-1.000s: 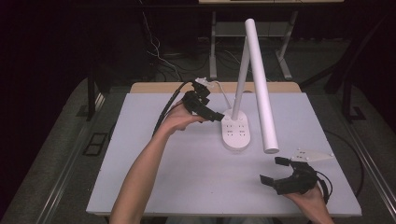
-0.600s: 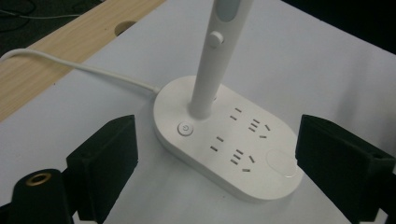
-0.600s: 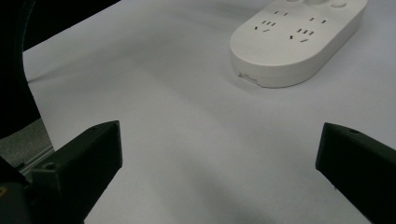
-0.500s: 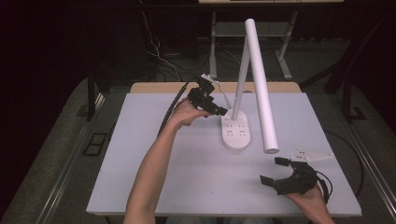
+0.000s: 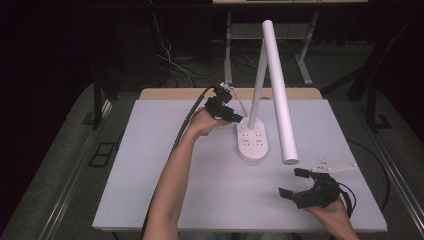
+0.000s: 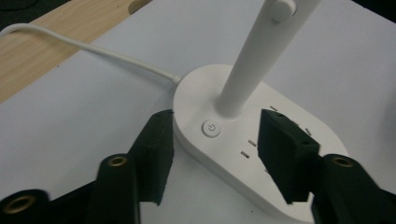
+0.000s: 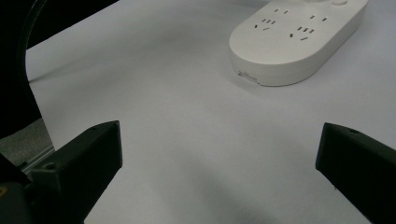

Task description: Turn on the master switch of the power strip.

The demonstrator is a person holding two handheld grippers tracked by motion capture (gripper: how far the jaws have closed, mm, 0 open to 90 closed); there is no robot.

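A white desk lamp stands mid-table on an oval base (image 5: 253, 141) with sockets in its top. Its stem (image 5: 258, 85) rises from the back of the base and its long head (image 5: 279, 95) slopes down toward the front. My left gripper (image 5: 235, 119) is open at the base's back end; in the left gripper view its jaws straddle the round power button (image 6: 210, 129) beside the stem (image 6: 252, 60). My right gripper (image 5: 294, 184) rests open near the front right of the table, with bare tabletop between its jaws and the lamp base (image 7: 299, 35) ahead.
The lamp's white cord (image 6: 88, 46) runs off the back of the base toward the wooden strip (image 5: 170, 93) along the table's far edge. A grey three-cornered plate (image 5: 334, 165) tops the right gripper. The white tabletop (image 5: 150, 165) spreads wide at the left and front.
My left gripper has moved right and slightly toward the back, closing in on the back end of the lamp base. The right gripper has stayed put.
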